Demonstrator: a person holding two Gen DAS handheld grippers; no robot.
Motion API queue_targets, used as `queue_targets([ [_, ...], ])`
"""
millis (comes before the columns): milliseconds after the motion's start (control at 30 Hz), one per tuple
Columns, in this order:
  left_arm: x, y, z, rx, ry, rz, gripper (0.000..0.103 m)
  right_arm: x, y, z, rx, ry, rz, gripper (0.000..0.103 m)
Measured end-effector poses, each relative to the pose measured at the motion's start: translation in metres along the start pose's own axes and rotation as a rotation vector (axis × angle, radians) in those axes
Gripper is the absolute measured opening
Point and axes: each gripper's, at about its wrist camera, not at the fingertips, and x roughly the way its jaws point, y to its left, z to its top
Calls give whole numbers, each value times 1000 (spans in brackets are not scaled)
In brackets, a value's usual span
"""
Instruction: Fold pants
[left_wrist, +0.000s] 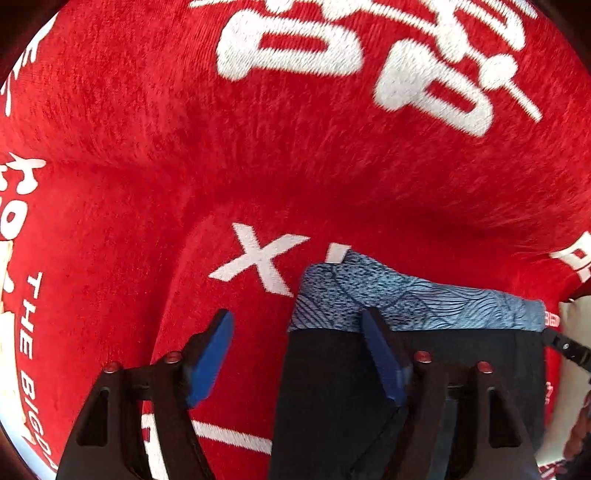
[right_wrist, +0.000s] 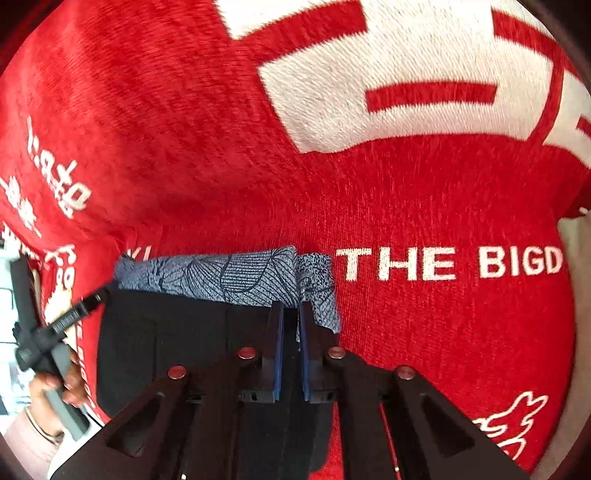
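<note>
Left wrist view shows the left tool (left_wrist: 297, 332) spread, one finger on the pants (left_wrist: 369, 369), which lie compactly folded on red cloth (left_wrist: 258, 166); right tool (right_wrist: 291, 325) pinches their far corner, folding seemingly near complete.

Red plush cloth (left_wrist: 147, 166) fills nearly everything in front of me, nap brushed in streaks. Big white characters (left_wrist: 351, 55) printed across the far part, a white "X" (left_wrist: 258, 258) nearer in the left wrist view. Right wrist view shows white lettering "THE BIGD" (right_wrist: 450, 264), a large white block character (right_wrist: 406, 74) above it, a small white flame-like figure (right_wrist: 513, 421) lower right. Pale surface (right_wrist: 576, 236) peeks past the cloth's right edge. Bright, even light, soft shadows in the folds.
</note>
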Motion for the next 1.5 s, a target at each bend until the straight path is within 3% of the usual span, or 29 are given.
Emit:
queue_targets([
  [133, 0, 9, 0, -32, 17, -11, 83, 2, -3, -1, -2, -9, -10, 9],
  [300, -18, 3, -2, 28, 10, 33, 83, -17, -1, -11, 31, -13, 7, 14],
  [433, -25, 3, -10, 29, 32, 37, 83, -40, 1, -36, 34, -13, -12, 40],
  [467, -26, 3, -12, 27, 35, 37, 83, -44, 4, -43, 30, -17, -15, 42],
  [733, -31, -1, -17, 40, 37, 49, 83, -67, 37, -100, -69, -34, -56, 42],
  [867, -33, -2, -19, 40, 40, 47, 83, -50, 51, -117, -128, 25, -73, 41],
  [1000, -34, -2, -19, 44, 39, 43, 83, -22, 49, -122, -130, 84, -125, 42],
  [1500, -58, -10, -35, 119, 41, 65, 83, -10, 63, -134, -166, 48, -152, 43],
])
